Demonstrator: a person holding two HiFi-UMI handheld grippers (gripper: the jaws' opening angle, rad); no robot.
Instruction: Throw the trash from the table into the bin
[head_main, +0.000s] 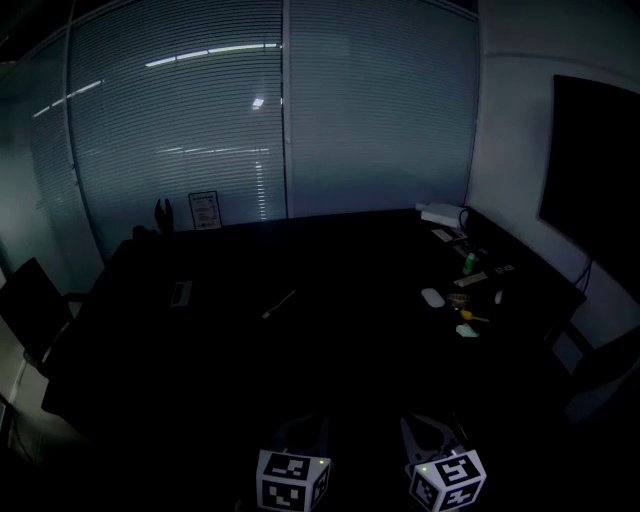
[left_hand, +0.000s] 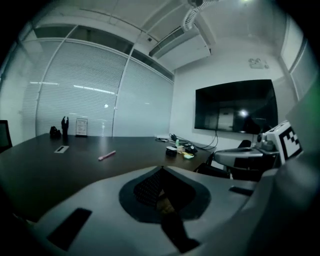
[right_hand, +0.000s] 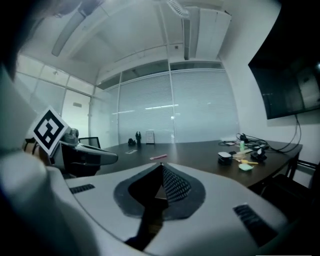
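Blinds (head_main: 280, 120) cover the whole far wall. In front of them stands your long dark table (head_main: 300, 350), with a black wall screen (head_main: 595, 170) to its right. Your left gripper (left_hand: 161, 169) and right gripper (right_hand: 161, 165) are both at the near side, jaws closed tip to tip, nothing in either. The trash lies near the table's far right edge: a yellow piece (head_main: 468, 316) just beside a pale green scrap (head_main: 467, 331). A pink pen (left_hand: 107, 155) lies mid-table, well apart.
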